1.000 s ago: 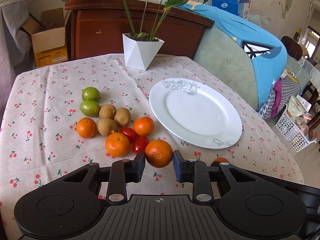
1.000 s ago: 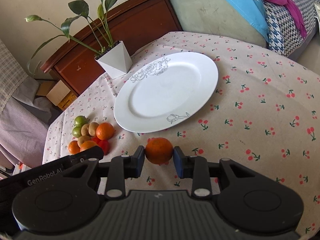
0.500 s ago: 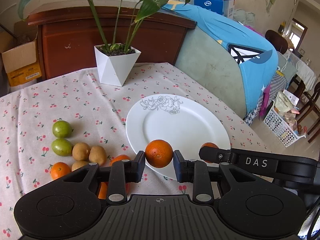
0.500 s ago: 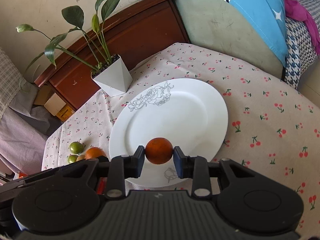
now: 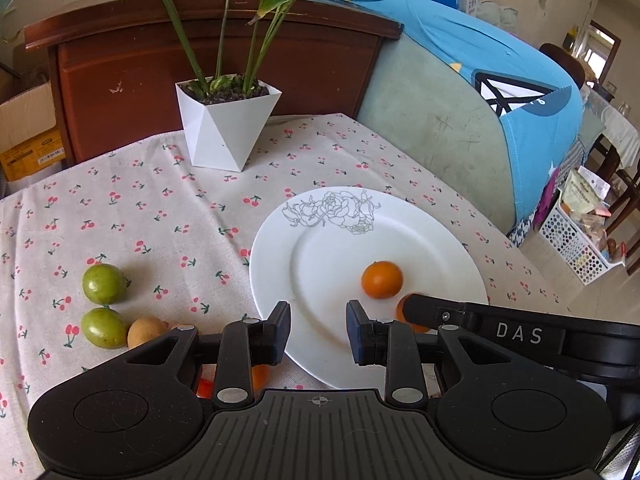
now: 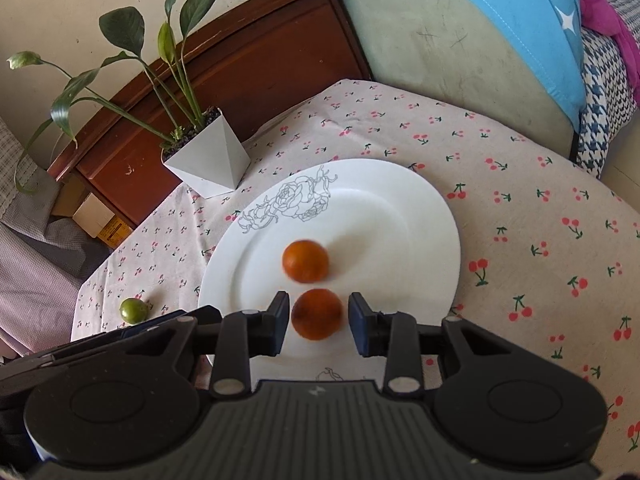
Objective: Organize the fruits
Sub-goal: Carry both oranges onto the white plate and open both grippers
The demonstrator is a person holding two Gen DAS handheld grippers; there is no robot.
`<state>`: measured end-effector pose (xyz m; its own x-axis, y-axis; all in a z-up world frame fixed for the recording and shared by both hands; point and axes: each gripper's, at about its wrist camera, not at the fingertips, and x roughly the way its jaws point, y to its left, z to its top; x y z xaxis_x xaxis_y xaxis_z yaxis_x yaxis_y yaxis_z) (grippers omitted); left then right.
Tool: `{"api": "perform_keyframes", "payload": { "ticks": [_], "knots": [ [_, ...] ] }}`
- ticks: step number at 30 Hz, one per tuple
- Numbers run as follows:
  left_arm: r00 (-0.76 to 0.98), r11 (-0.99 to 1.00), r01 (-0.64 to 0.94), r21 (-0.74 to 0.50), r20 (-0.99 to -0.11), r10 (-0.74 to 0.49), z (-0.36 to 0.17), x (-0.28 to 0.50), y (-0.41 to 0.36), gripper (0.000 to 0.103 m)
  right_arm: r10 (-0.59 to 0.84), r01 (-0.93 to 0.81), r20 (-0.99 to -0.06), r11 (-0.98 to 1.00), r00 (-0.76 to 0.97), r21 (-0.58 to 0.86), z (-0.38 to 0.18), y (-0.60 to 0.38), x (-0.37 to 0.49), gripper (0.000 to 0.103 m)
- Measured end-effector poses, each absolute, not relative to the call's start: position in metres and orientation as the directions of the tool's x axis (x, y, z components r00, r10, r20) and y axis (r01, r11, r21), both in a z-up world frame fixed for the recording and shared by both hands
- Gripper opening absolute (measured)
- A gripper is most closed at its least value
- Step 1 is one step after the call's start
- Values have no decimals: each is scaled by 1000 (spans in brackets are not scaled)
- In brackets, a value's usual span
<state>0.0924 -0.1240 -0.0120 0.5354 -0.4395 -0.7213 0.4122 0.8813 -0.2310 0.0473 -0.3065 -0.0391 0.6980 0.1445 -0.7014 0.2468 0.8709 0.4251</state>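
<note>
A cherry-print tablecloth (image 5: 168, 200) covers the table, with a white planter (image 5: 226, 126) at its far edge before a wooden headboard (image 5: 120, 60). Two oranges (image 6: 306, 261) lie on the white plate (image 5: 432, 236). Two green fruits (image 5: 103, 283) and one kiwi (image 5: 146, 332), perhaps more hidden, sit near the table's left edge. The left gripper (image 5: 318, 330) and right gripper (image 6: 318, 322) both stand spread, holding nothing.

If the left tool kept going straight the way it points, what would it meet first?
Probably the bare white plate: the left tool is open, aimed over its near rim. The loose orange sits right of that line. Depth is unclear.
</note>
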Motion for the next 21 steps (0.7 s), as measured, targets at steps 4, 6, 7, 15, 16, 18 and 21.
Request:
{"api": "perform_keyframes", "payload": {
  "ticks": [4,6,7,15,16,18,21],
  "knots": [
    [542,881,408,-239,-714,-444,-5,91,-120,31,168,259,-688,843,706,472,-38,-311,46,35],
    [549,888,396,-234,-714,-433,0,91,-117,40,169,254,-681,843,712,475,-35,-310,46,36],
    [552,891,390,-234,-715,-430,2,91,-114,44,171,248,-677,845,716,475,-34,-309,45,37],
    [586,916,341,-212,-713,-384,18,94,-89,60,234,171,-640,846,732,505,-24,-296,44,40],
    [585,918,334,-214,-717,-380,19,95,-86,62,243,160,-636,846,732,508,-24,-294,43,41],
    [584,924,316,-213,-724,-366,19,96,-80,63,261,140,-630,847,731,513,-23,-290,43,41],
    [584,937,286,-202,-738,-337,18,98,-70,65,288,113,-629,848,722,518,-23,-282,43,41]
  ]
}}
